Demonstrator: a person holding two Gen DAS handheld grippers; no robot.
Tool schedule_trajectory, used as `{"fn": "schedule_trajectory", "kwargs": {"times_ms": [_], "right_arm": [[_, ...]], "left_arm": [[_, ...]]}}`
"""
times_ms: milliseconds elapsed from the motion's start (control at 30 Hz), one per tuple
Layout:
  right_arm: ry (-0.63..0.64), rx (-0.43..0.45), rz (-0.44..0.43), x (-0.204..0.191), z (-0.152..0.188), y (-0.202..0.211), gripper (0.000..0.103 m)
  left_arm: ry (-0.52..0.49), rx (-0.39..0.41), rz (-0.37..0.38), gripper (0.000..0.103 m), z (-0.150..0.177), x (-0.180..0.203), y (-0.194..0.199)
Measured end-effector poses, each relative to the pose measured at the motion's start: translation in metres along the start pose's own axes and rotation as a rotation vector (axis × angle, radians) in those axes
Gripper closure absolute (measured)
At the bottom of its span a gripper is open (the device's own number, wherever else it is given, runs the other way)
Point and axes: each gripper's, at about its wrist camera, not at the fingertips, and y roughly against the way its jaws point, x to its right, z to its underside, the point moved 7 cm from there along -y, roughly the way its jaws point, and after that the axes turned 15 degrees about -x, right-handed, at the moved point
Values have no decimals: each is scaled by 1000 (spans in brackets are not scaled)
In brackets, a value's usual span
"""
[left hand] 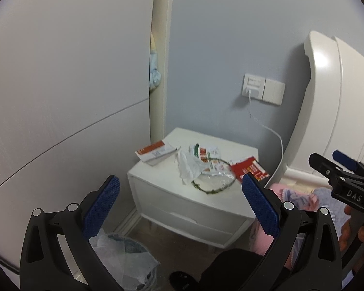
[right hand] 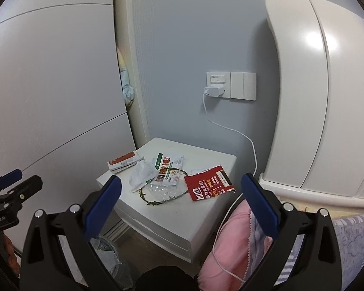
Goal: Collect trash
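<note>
- The trash lies scattered on top of the white nightstand (right hand: 182,208): a crumpled white tissue (right hand: 142,173), a red leaflet (right hand: 207,183) at the right edge, an orange-and-white box (right hand: 122,161) at the back left, printed food wrappers (right hand: 168,168) in the middle, and clear plastic film (right hand: 163,190) ringed by a thin green twig loop (right hand: 148,200).
- The left gripper (left hand: 180,194) hangs in front of the nightstand, its blue pads (left hand: 102,203) spread wide apart, holding nothing and touching nothing.
- The right gripper (right hand: 182,194) likewise has its blue fingers (right hand: 259,206) wide apart and empty, clear of the trash.
- A lined trash bin (left hand: 126,254) stands on the floor at the nightstand's left front corner; crumpled pale plastic shows inside.
- A white charger cable (right hand: 251,145) runs from the wall socket (right hand: 218,83) down beside the nightstand.
- A pink pillow (right hand: 230,240) lies on the bed to the right, against the white headboard (right hand: 301,97).
</note>
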Motion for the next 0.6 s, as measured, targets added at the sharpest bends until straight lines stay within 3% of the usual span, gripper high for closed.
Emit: {"fn": "schedule_trajectory", "kwargs": {"times_ms": [67,233,400,600], "right_arm": [[-20,6,-5,3,-1,3,7],[-1,-11,15,5,-1,5,7],[42,-19,43,3,1,3,7],[36,-29,13,2,3,-4,7]], "left_arm": [[8,2,18,6,-1,-1,2],[16,12,-26,6,-2,-7,0],[30,26,-5,6,-4,-12,-2],[-11,18,27,6,-3,-5,-8]]}}
